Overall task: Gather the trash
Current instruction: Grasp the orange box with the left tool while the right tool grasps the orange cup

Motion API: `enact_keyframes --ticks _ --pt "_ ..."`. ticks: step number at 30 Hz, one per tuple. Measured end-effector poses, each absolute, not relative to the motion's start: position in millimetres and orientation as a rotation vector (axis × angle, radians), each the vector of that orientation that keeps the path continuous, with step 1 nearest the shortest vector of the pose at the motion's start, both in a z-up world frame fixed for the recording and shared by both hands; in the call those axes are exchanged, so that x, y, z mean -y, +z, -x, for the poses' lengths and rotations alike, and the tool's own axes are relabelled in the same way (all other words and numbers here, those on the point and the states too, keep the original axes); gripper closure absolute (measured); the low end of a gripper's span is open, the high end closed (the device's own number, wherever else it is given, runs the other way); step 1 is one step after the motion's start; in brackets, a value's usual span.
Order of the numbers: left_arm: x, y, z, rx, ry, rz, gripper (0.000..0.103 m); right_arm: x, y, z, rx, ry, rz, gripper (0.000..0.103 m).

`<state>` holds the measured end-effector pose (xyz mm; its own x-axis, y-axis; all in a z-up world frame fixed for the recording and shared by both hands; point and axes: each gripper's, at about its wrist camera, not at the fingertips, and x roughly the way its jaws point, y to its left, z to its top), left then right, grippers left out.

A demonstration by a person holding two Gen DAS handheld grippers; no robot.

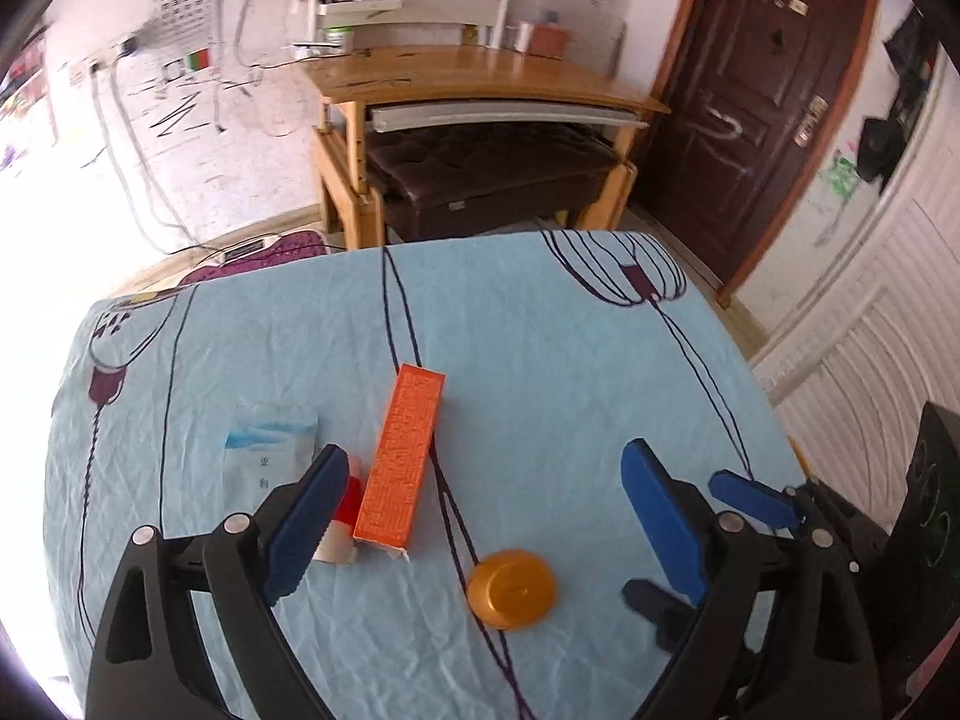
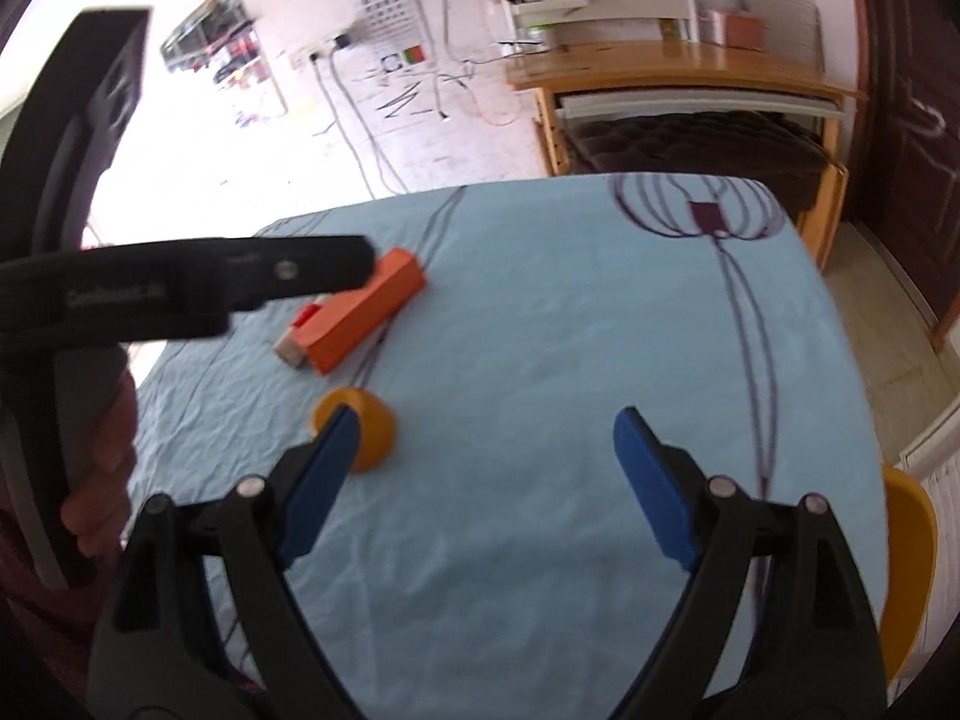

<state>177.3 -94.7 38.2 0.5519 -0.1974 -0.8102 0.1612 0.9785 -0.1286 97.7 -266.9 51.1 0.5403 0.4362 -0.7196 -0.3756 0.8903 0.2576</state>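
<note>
On the light-blue tablecloth [image 1: 540, 348] lie a long orange box [image 1: 402, 456], a small red-and-white packet [image 1: 345, 525] against its left side, a white-and-blue sachet [image 1: 267, 450] and a round yellow cap [image 1: 511, 587]. My left gripper [image 1: 485, 453] stands open above the box and cap, touching neither. My right gripper [image 2: 486, 420] is open over bare cloth, its left finger overlapping the yellow cap [image 2: 375, 426]. The orange box [image 2: 366, 315] lies farther left. One blue finger [image 1: 753, 495] of the right gripper shows in the left wrist view.
A wooden desk [image 1: 480, 78] with a dark padded bench [image 1: 492, 174] stands beyond the table, and a brown door [image 1: 756, 108] is to its right. A yellow chair [image 2: 909, 564] sits at the table's right edge. A hand [image 2: 102, 468] holds the left gripper.
</note>
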Motion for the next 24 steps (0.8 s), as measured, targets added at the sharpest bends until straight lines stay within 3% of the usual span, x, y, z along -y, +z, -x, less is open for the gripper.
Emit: enact_keyframes --ticks 10,20,22,24 --pt "92 11 -215 -1.074 -0.233 -0.002 0.018 235 44 -89 -0.893 0.553 -0.037 0.013" --pt "94 -16 -253 -1.183 -0.228 -0.034 0.056 207 40 -90 -0.910 0.603 0.035 0.013" --pt "95 -18 -256 -1.189 -0.235 -0.041 0.057 202 40 -90 -0.914 0.603 0.061 0.013" --pt "98 -18 -257 -1.187 -0.238 -0.044 0.059 199 39 -89 -0.921 0.598 0.080 0.021"
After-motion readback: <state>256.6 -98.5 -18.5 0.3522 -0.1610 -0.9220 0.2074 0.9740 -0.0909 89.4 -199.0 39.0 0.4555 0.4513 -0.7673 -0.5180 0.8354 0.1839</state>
